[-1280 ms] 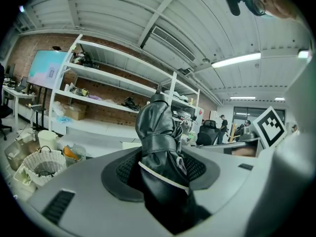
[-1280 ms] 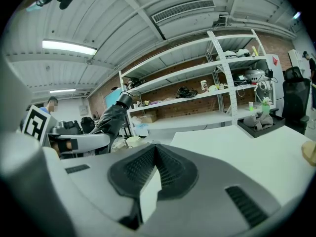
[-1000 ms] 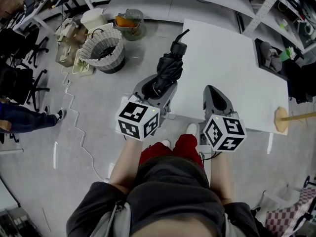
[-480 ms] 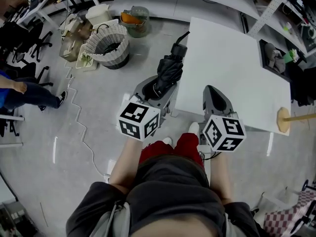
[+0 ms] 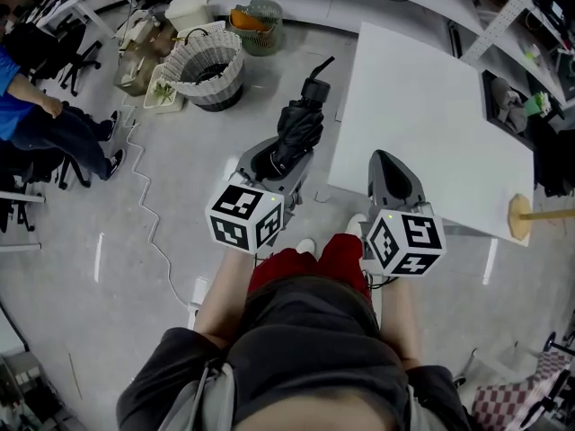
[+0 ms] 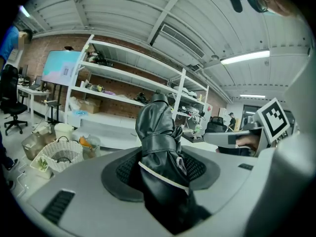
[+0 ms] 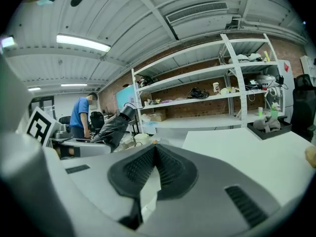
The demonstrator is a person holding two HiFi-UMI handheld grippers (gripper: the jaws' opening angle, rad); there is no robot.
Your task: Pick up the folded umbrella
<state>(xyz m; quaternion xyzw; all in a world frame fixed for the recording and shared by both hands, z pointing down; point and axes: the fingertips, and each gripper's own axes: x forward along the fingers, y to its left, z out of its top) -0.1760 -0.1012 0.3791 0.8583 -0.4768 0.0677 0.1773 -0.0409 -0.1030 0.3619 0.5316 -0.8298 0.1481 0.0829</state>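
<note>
Umbrella (image 5: 296, 128), black, folded, strap wound round its middle. Held in the left gripper (image 5: 272, 162), clear of the floor, just left of the table (image 5: 449, 124) edge and not touching it. The handle end points away from the wearer, with a cord loop (image 5: 325, 64) at the far tip.

Left gripper: the jaws stand fairly wide, and both pads press the bundled fabric from either side. In the left gripper view the umbrella rises up and forward out of the grip and fills the space between the pads. Left cube (image 5: 244, 218) sits at the end nearest the wearer.

Right gripper (image 5: 388, 164): over the near edge of the table, level with the left gripper and well apart from the umbrella. The jaws meet at the tips with nothing between them. In the right gripper view only the table top shows through the slit below the tips. Right cube (image 5: 404, 241) sits at the near end.

Table: white, rectangular, to the wearer's right front. Wooden stand (image 5: 519, 215) by its near right corner; whether it rests on the table cannot be told.

Floor, left side:
- Woven basket (image 5: 208, 68).
- Bin (image 5: 254, 25) with orange contents, just beyond the basket.
- White cable (image 5: 144, 214), snaking toward the wearer.
- Person (image 5: 40, 119) in a blue top, seated at the far left.

Background, gripper views: white shelves (image 7: 212, 100) against a brick wall.
</note>
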